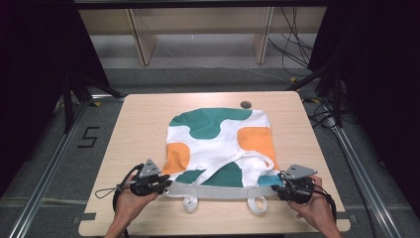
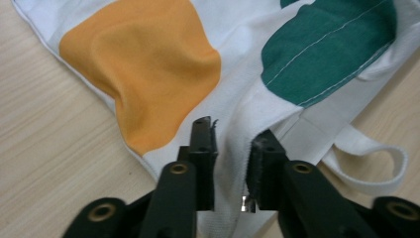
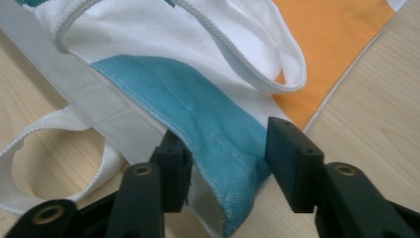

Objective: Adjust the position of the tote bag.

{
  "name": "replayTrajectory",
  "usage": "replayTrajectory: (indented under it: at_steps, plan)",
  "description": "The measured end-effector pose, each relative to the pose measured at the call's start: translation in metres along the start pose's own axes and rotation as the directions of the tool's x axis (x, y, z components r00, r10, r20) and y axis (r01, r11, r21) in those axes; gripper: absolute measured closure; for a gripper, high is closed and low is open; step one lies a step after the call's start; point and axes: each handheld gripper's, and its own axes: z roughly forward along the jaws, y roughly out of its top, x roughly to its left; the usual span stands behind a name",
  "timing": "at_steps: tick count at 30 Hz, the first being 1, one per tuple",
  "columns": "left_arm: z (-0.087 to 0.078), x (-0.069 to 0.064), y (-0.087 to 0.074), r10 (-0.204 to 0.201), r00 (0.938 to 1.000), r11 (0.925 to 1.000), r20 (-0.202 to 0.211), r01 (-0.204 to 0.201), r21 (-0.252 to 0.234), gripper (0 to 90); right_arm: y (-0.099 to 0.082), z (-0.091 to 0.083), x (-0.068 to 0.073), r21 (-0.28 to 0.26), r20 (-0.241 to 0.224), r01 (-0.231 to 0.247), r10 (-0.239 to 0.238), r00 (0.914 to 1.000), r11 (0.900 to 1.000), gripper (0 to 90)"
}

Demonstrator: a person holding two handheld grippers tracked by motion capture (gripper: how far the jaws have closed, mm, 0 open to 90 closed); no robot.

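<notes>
Nearest the high camera, two forearms come in over the near edge of the counter (image 1: pixel 143 106), each hand gripping a tool at one bottom corner of a tote bag (image 1: pixel 218 144). At the left, the left tongs (image 1: pixel 163 186) sit at the bag's near-left corner; their own view shows the jaws slightly parted, a fold of white hem between them and a sliver of gap on either side, so the cloth looks loosely straddled, not pinched. The bag lies flat mid-counter, printed with green, orange and white patches, one white handle (image 1: pixel 255 159) flopped across its front and another handle (image 1: pixel 257 204) hanging off the near hem. At the right, the right tongs (image 1: pixel 278 187) stand about half open around the near-right corner, where a blue-green folded edge (image 3: pixel 213 134) passes between the jaws without either pad pressing on it. Holding both near corners at once probably serves to keep the hem stretched and level for smoothing or folding.
</notes>
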Motion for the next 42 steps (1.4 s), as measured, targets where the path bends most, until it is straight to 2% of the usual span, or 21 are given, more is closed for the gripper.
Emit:
replayTrajectory:
  at_steps: [1,3,4,6,7,8,10,14,16,17,19,20,21,22,25,26,28,29,30,35,42]
  plan:
    - [-0.001,0.001,-0.001,0.026,0.9997,0.9994,-0.001,-0.026,0.024,69.2,0.000,0.000,0.001,-0.006,-0.009,0.002,-0.002,1.0000,1.0000,62.4]
    - [0.003,-0.002,-0.006,0.011,0.9999,0.9995,-0.010,-0.011,0.030,64.7,0.001,0.000,0.005,-0.018,-0.036,-0.061,0.060,0.9975,0.9980,70.8]
    - [0.003,-0.002,-0.007,0.035,0.9992,0.9983,-0.021,-0.034,0.049,61.3,0.001,-0.001,0.006,-0.025,-0.030,-0.083,0.082,0.9962,0.9963,74.3]
    - [0.006,-0.004,-0.009,0.027,0.9989,0.9979,-0.040,-0.024,0.060,55.0,0.003,-0.003,0.000,-0.046,-0.040,-0.047,0.045,0.9982,0.9978,81.9]
    - [0.007,-0.006,-0.009,0.029,0.9985,0.9977,-0.045,-0.026,0.063,53.8,0.004,-0.004,0.002,-0.058,-0.079,-0.083,0.078,0.9938,0.9949,83.8]
    - [0.007,-0.007,-0.009,0.043,0.9972,0.9964,-0.061,-0.038,0.076,53.8,0.004,-0.004,0.002,-0.058,-0.079,-0.083,0.078,0.9938,0.9949,83.8]
    - [0.010,-0.011,-0.011,0.028,0.9955,0.9971,-0.091,-0.021,0.073,51.0,0.005,-0.008,0.001,-0.076,-0.096,-0.118,0.110,0.9893,0.9902,85.6]
    - [0.012,-0.012,-0.014,0.028,0.9932,0.9960,-0.113,-0.018,0.087,42.4,0.007,-0.013,-0.005,-0.132,-0.154,-0.154,0.133,0.9791,0.9793,86.5]
    - [0.011,-0.012,-0.015,0.009,0.9920,0.9967,-0.126,0.002,0.081,41.7,0.007,-0.016,-0.005,-0.130,-0.156,-0.180,0.159,0.9749,0.9750,86.5]
    - [0.010,-0.012,-0.014,0.008,0.9920,0.9969,-0.126,0.002,0.079,41.2,0.008,-0.017,-0.007,-0.140,-0.136,-0.169,0.150,0.9792,0.9755,86.7]
    - [0.007,-0.012,-0.014,0.013,0.9863,0.9974,-0.165,-0.001,0.072,41.1,0.010,-0.020,-0.007,-0.151,-0.143,-0.168,0.146,0.9788,0.9742,86.7]
    - [0.005,-0.012,-0.013,0.037,0.9798,0.9962,-0.197,-0.020,0.085,40.6,0.010,-0.021,-0.008,-0.161,-0.141,-0.167,0.145,0.9794,0.9727,86.7]
    - [0.005,-0.013,-0.012,0.073,0.9707,0.9932,-0.229,-0.050,0.105,39.9,0.011,-0.023,-0.007,-0.160,-0.168,-0.191,0.164,0.9721,0.9685,86.7]
    - [0.006,-0.014,-0.011,0.087,0.9697,0.9911,-0.228,-0.062,0.118,40.1,0.011,-0.023,-0.008,-0.172,-0.178,-0.194,0.163,0.9703,0.9659,86.7]
    - [0.011,-0.016,-0.010,0.085,0.9760,0.9918,-0.201,-0.063,0.111,54.4,0.012,-0.022,-0.006,-0.159,-0.176,-0.204,0.175,0.9687,0.9660,86.8]
    - [0.013,-0.014,-0.010,0.049,0.9847,0.9952,-0.167,-0.034,0.092,58.7,0.012,-0.021,-0.007,-0.161,-0.177,-0.188,0.159,0.9714,0.9690,86.8]
    - [0.014,-0.008,-0.010,0.023,0.9906,0.9974,-0.135,-0.013,0.071,64.0,0.011,-0.021,-0.009,-0.161,-0.165,-0.183,0.156,0.9738,0.9698,86.7]
    - [0.013,-0.006,-0.010,0.016,0.9922,0.9978,-0.124,-0.008,0.065,69.4,0.011,-0.021,-0.007,-0.134,-0.183,-0.201,0.175,0.9673,0.9704,86.6]
    - [0.013,-0.005,-0.009,0.022,0.9918,0.9979,-0.126,-0.014,0.063,74.7,0.010,-0.019,-0.007,-0.152,-0.163,-0.178,0.153,0.9747,0.9721,86.6]
    - [0.011,-0.011,-0.006,0.113,0.9855,0.9918,-0.127,-0.104,0.074,83.7,0.010,-0.019,-0.007,-0.145,-0.167,-0.174,0.149,0.9746,0.9741,86.5]
    - [0.001,-0.016,-0.006,0.126,0.9895,0.9907,-0.070,-0.122,0.059,85.9,0.010,-0.024,-0.011,-0.144,-0.172,-0.171,0.146,0.9742,0.9746,86.5]
